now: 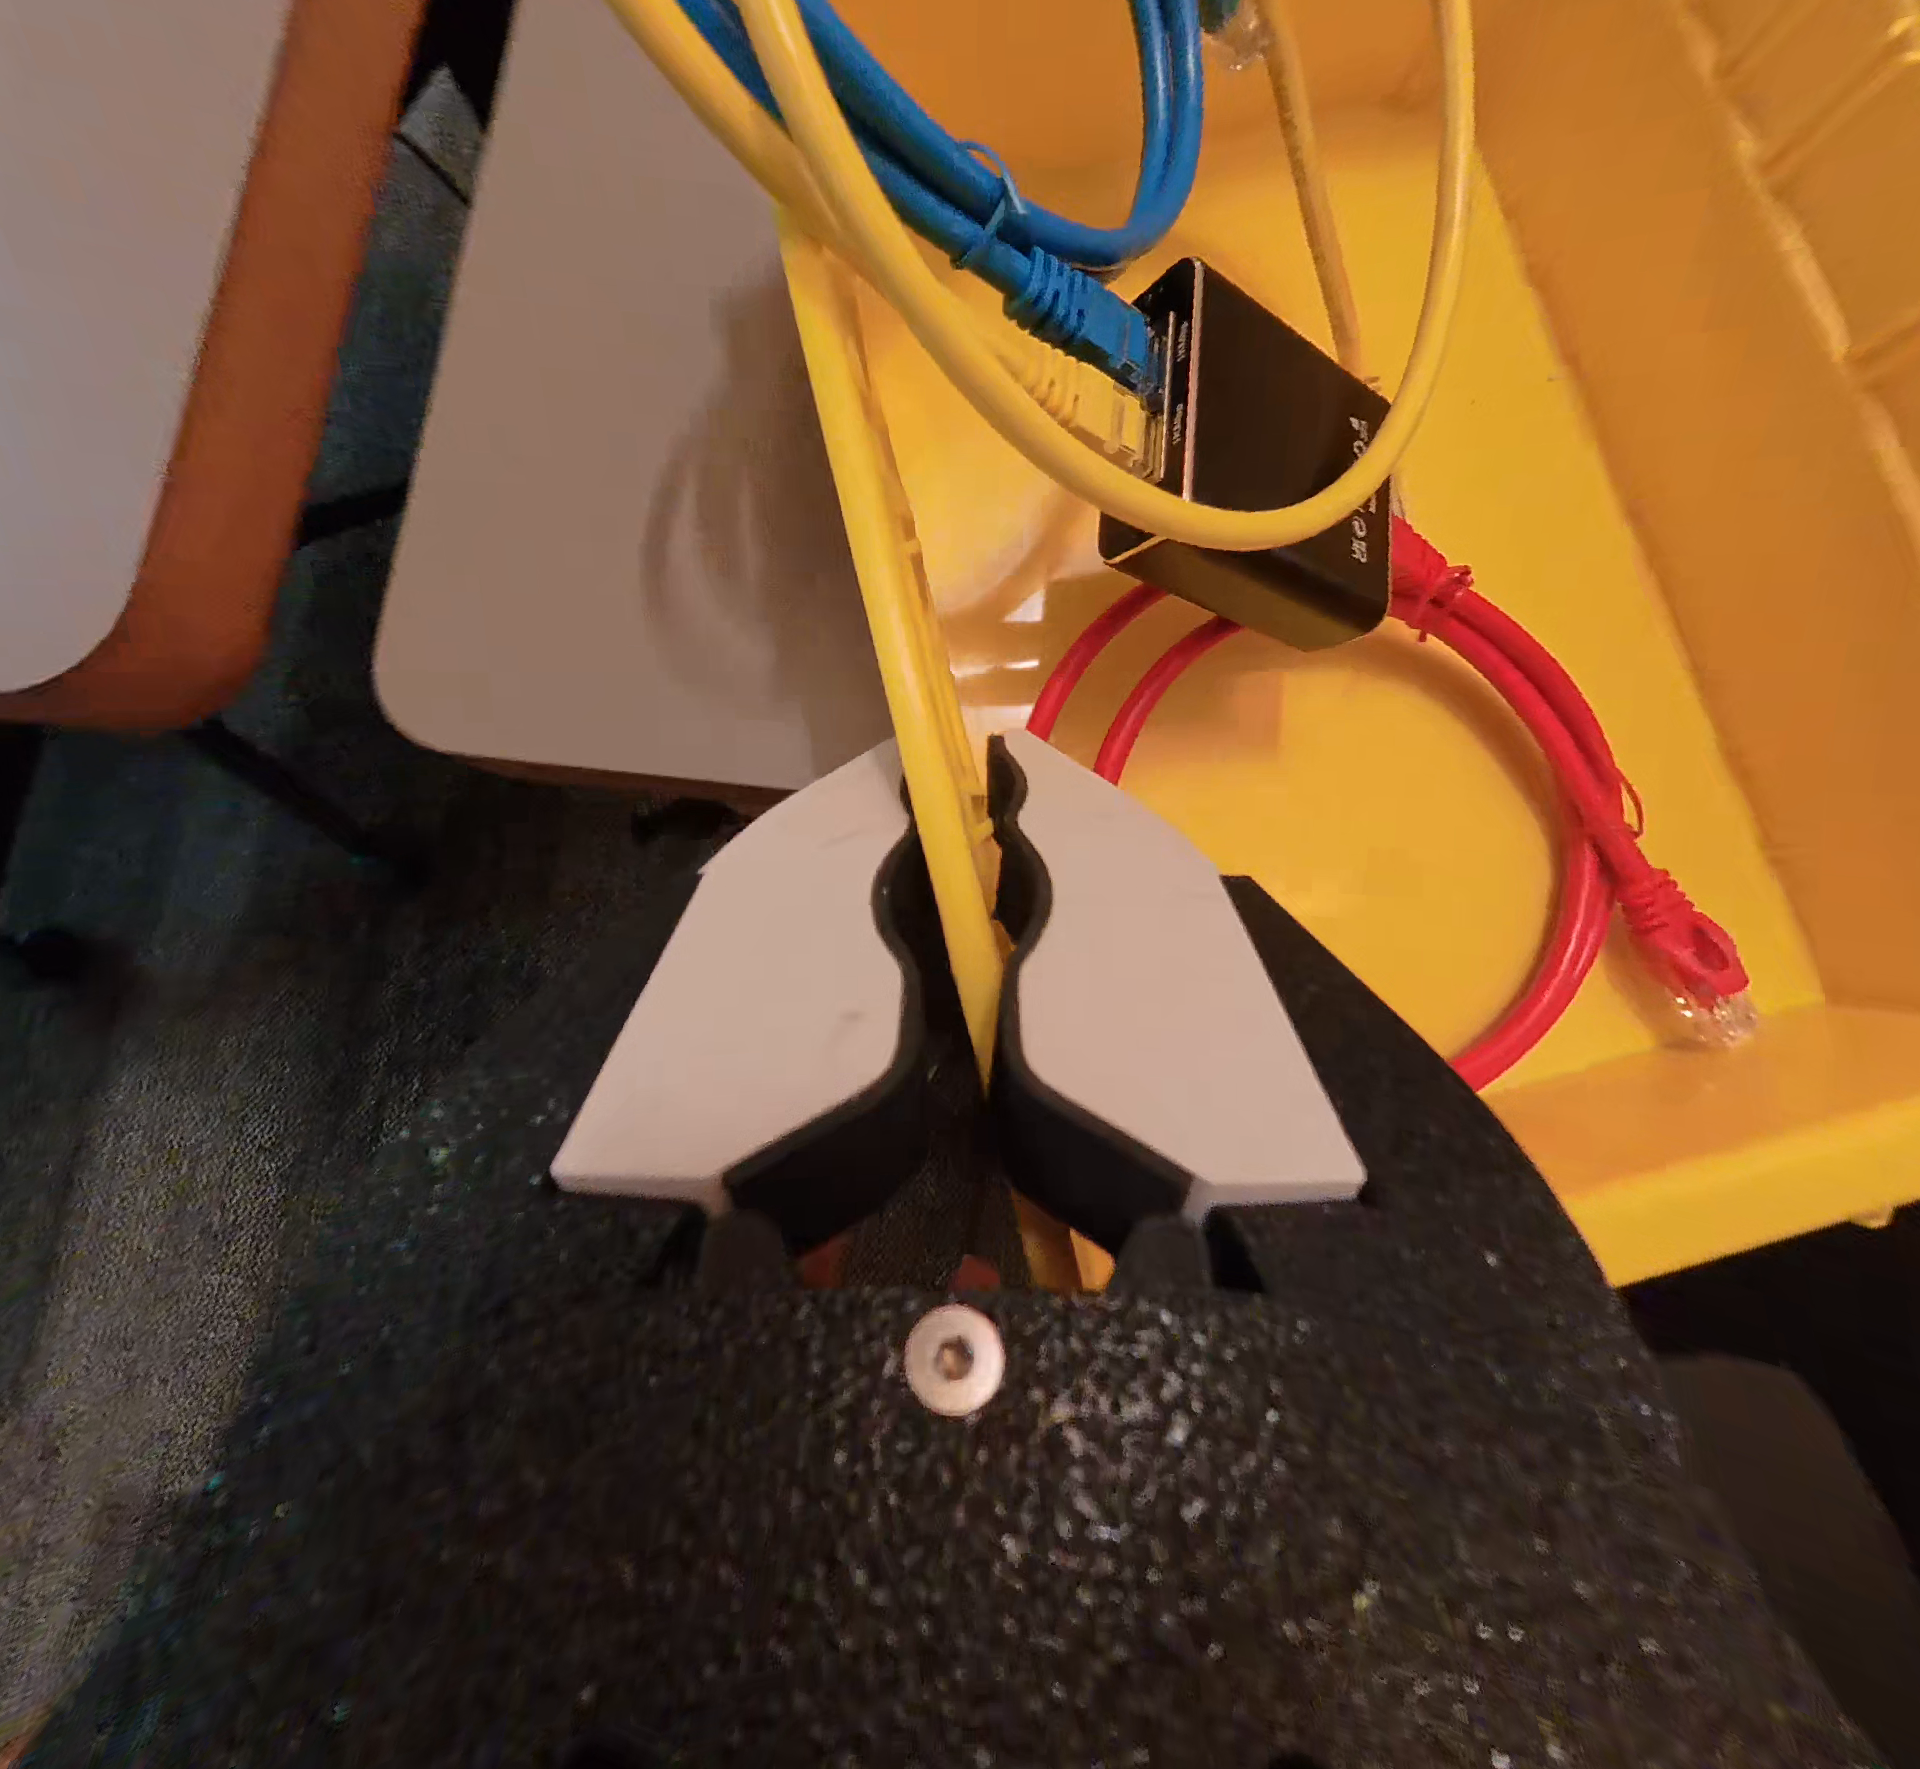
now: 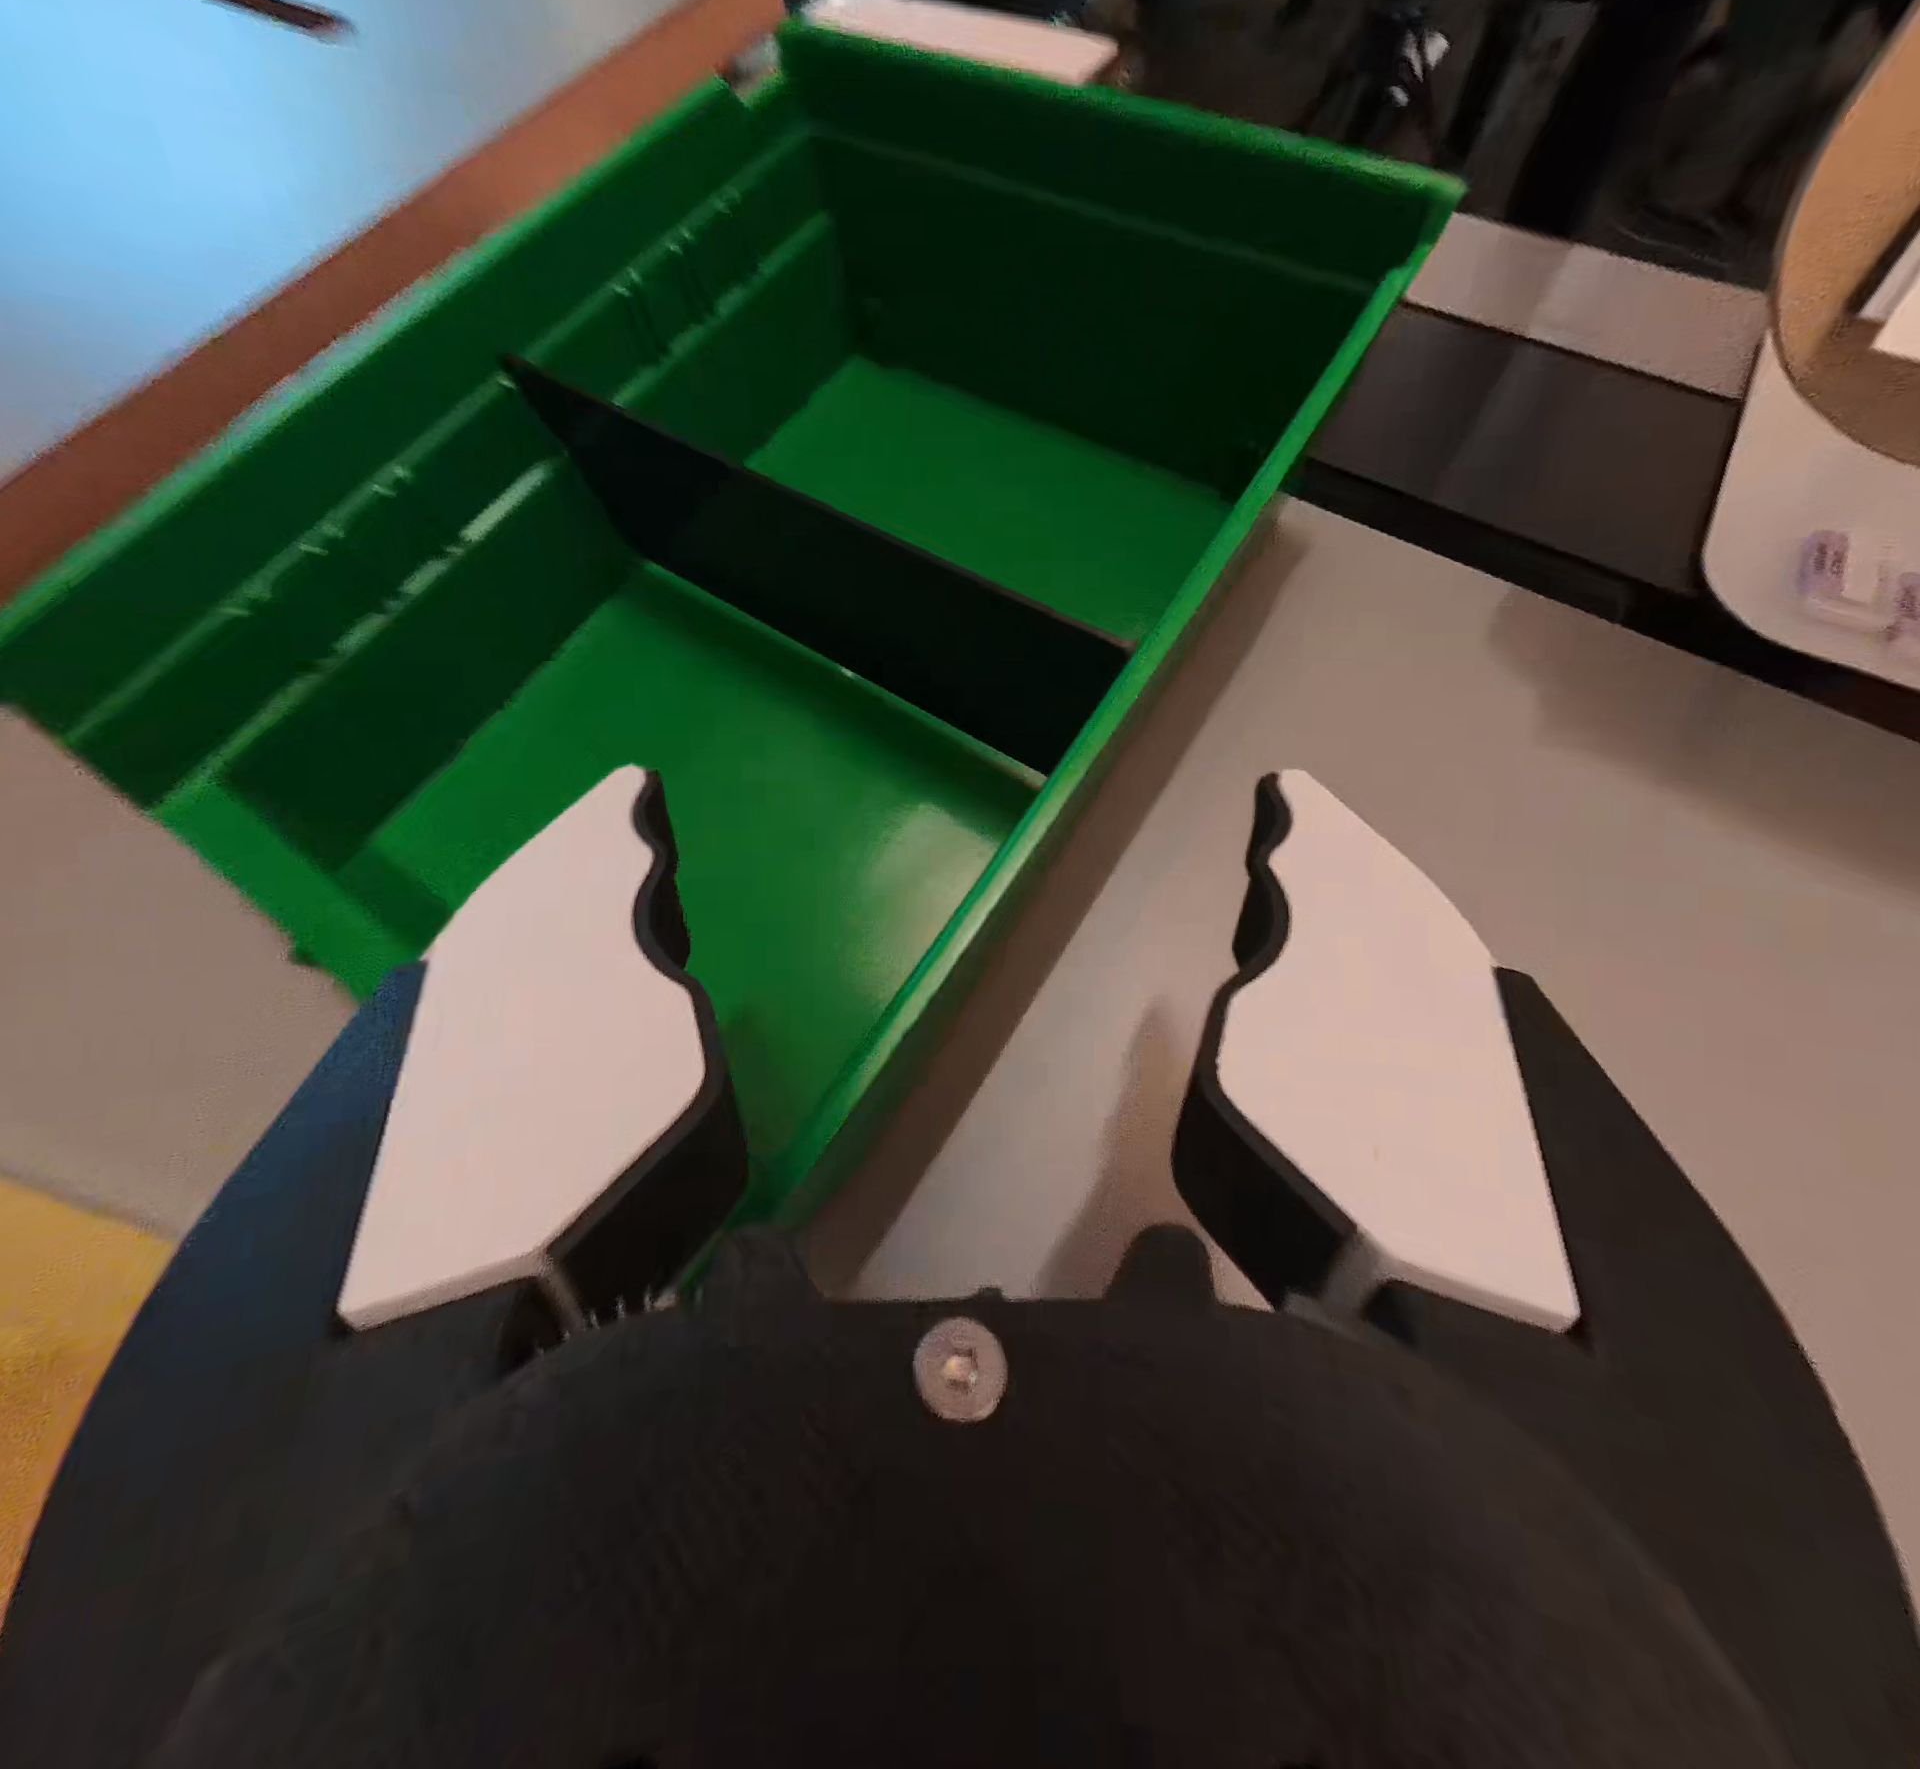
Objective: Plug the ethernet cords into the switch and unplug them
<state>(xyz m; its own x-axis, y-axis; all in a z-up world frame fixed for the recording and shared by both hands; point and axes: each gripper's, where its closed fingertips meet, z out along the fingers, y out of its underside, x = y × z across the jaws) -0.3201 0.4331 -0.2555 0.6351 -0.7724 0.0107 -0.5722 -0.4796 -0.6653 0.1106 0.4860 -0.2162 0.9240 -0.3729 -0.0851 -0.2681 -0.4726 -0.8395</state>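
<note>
Since the left gripper [image 1: 961,784] has its jaws clamped on the yellow bin's [image 1: 1662,369] near wall [image 1: 873,514], my guess is it's there to steady or tilt the bin so the stuff inside is reachable, not to grab a cord yet. What's pinched looks like the thin wall edge rather than a cable, though a yellow cord [image 1: 904,275] runs close by, so I can't fully rule that out.

Everything sits around the switch [image 1: 1262,462], a small black box on the bin floor. A blue cord [image 1: 1060,306] and a yellow one are plugged into its face on the side toward the clamped wall. The yellow cord loops over the top of the switch. A red cord [image 1: 1538,784] is coiled just past the switch's other end, and one of its plugs [image 1: 1704,1013] lies loose, away from the switch. Whether red is plugged in at that far end is hidden.

Over in the right wrist view, the right gripper [image 2: 961,836] has jaws wide apart with nothing between them, hovering over the near compartment of a green bin [image 2: 1340,431] with a black divider [image 2: 831,556], on a grey table [image 2: 1507,836]. Probably it's kept free to do the plugging and unplugging.
</note>
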